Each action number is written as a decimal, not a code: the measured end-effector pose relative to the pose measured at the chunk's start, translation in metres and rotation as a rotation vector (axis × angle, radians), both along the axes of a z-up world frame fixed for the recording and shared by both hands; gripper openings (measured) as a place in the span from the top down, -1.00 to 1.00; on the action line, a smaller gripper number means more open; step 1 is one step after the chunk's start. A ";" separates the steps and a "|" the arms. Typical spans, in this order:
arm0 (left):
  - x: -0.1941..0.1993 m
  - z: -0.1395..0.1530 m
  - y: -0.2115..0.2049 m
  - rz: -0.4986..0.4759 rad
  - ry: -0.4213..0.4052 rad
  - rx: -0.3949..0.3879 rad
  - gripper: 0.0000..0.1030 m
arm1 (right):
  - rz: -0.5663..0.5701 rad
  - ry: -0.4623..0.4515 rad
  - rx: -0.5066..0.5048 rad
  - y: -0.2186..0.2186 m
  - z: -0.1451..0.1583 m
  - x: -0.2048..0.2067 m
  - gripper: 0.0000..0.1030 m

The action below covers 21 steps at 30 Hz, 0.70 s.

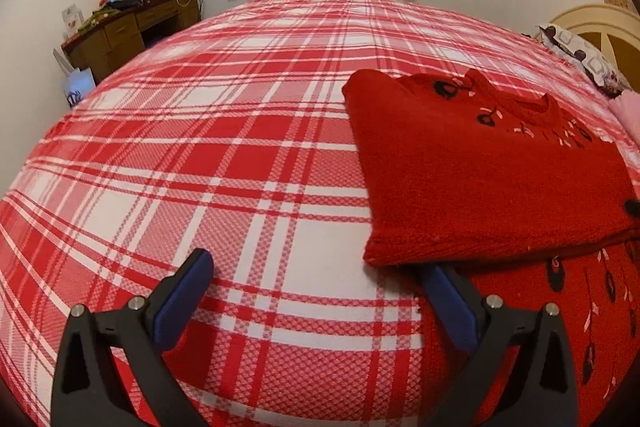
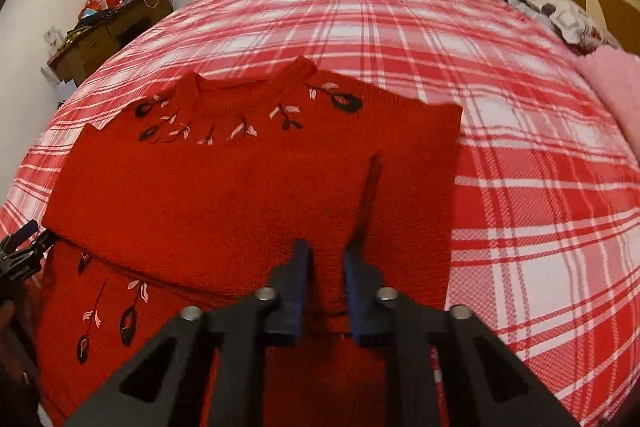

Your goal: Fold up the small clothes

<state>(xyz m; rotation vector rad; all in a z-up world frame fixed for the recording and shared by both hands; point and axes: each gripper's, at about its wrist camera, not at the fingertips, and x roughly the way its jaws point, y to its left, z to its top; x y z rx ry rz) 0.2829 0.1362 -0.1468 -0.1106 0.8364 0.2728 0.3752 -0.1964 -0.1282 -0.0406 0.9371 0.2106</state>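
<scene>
A red knit sweater with black and pink embroidery lies on the plaid bed, its upper part folded over the lower part. My left gripper is open wide at the sweater's left edge. Its left finger is over bare bedspread, and its right finger reaches under the folded layer's corner. In the right wrist view the left gripper shows at the far left. My right gripper sits over the sweater's lower right part, jaws drawn close with a ridge of red knit between the pads.
The red and white plaid bedspread stretches out to the left, the right and beyond the sweater. A patterned pillow and a pink cloth lie by the headboard. A cluttered wooden desk stands in the far left corner.
</scene>
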 end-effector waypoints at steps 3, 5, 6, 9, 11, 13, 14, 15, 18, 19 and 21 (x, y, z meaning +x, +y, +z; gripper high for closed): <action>0.000 -0.001 0.002 0.001 -0.001 -0.018 -1.00 | -0.021 -0.061 -0.006 -0.010 0.018 -0.007 0.86; 0.000 -0.001 0.002 0.001 0.001 -0.022 -1.00 | -0.039 -0.097 -0.024 -0.016 0.028 -0.010 0.86; 0.000 -0.002 0.002 0.000 0.002 -0.024 -1.00 | -0.046 -0.111 -0.031 -0.020 0.032 -0.012 0.86; 0.000 -0.002 0.003 -0.002 0.004 -0.033 -1.00 | -0.068 -0.087 -0.066 -0.026 0.025 -0.007 0.86; 0.000 -0.002 0.004 -0.004 0.005 -0.037 -1.00 | -0.084 -0.062 -0.076 -0.029 0.013 -0.004 0.86; 0.000 -0.002 0.004 -0.005 0.004 -0.039 -1.00 | -0.110 -0.049 -0.110 -0.033 0.000 -0.003 0.86; 0.000 -0.003 0.004 -0.005 0.003 -0.039 -1.00 | -0.120 -0.057 -0.122 -0.034 -0.003 -0.003 0.87; 0.000 -0.003 0.005 -0.005 0.003 -0.040 -1.00 | -0.122 -0.059 -0.108 -0.036 -0.003 -0.004 0.87; 0.000 -0.003 0.004 -0.006 0.002 -0.041 -1.00 | -0.113 -0.072 -0.130 -0.033 -0.002 -0.006 0.87; 0.000 -0.003 0.004 -0.006 0.003 -0.042 -1.00 | -0.108 -0.078 -0.146 -0.031 -0.001 -0.007 0.87; -0.001 -0.002 0.004 -0.007 0.002 -0.043 -1.00 | -0.113 -0.082 -0.177 -0.028 0.001 -0.008 0.87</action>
